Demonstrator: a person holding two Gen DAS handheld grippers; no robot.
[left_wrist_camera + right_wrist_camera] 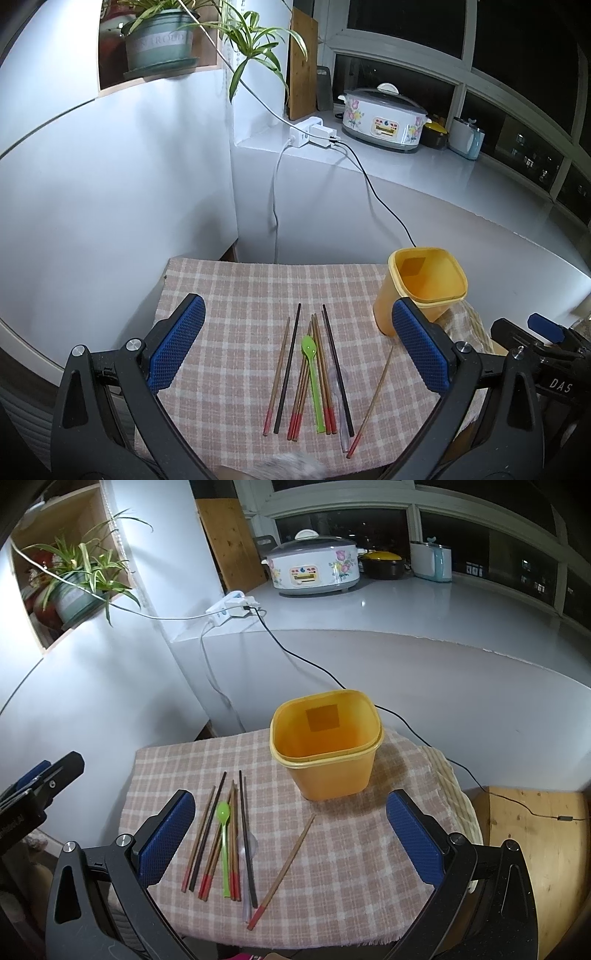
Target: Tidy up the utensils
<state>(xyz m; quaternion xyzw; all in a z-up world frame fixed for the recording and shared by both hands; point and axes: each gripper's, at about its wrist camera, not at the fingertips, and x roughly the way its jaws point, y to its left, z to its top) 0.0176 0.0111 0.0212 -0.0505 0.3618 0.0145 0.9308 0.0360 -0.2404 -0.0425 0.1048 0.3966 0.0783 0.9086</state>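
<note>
left claw (297, 345): spread wide, holding nothing, hovering above the bundle of sticks.
right claw (291, 836): spread wide, holding nothing, hovering over the cloth between the bundle and the tub.
chopsticks (236, 834): a loose fan on the checked cloth (351, 867), wood ones with red ends and black ones, several touching or overlapping.
stray chopstick (282, 871): lies alone at a slant, apart from the bundle, red end near the front edge of the cloth.
green spoon (224, 849): rests on top of the bundle, bowl pointing away.
clear spoon (247, 853): hard to see, partly under a black stick.
yellow tub (325, 746): upright, looks empty, at the far right of the cloth; task not begun by the look of it.
desk: covered by the cloth; a black cable (306, 661) runs behind the tub.
risk, pickup: thin sticks lying flat may slip or roll out of broad pads; a pinch on the bundle may lift neighbours or drag the green spoon.
risk, clear spoon: easy to miss, or flicked aside when the black stick above it moves.
risk, drop-off: the tub seems light; a long stick hitting the rim could tip or slide it.
risk, edge: a nudged stray chopstick could slide off the front.
</note>
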